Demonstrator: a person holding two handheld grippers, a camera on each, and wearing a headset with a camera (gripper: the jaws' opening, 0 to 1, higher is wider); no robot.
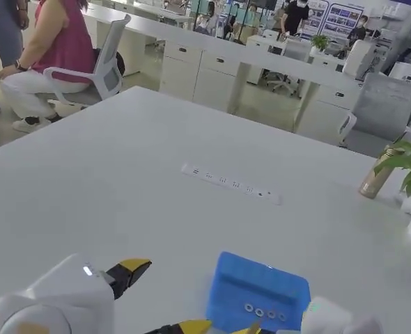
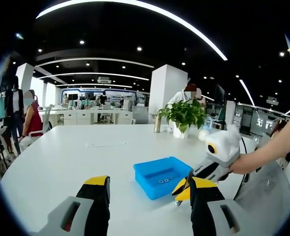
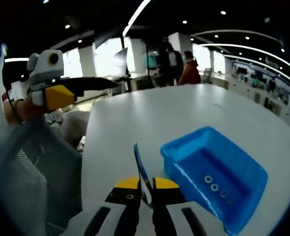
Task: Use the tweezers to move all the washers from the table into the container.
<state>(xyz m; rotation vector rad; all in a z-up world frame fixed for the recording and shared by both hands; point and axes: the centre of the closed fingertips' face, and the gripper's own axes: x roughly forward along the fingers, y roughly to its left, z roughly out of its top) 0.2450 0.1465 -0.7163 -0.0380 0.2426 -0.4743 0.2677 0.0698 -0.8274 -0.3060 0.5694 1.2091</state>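
Washers (image 3: 215, 187) lie in the blue container (image 3: 243, 169), near right on the table (image 1: 191, 229). Right gripper (image 3: 146, 184) clamps blue tweezers (image 3: 140, 167); left gripper (image 2: 148, 183) gapes empty. Tweezers could twist in the jaws and knock the container.

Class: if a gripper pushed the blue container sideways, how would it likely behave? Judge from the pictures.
The container would probably slide rather than tip: it looks low and wide on a smooth white table. It seems thin plastic, holding just small washers, so likely light.
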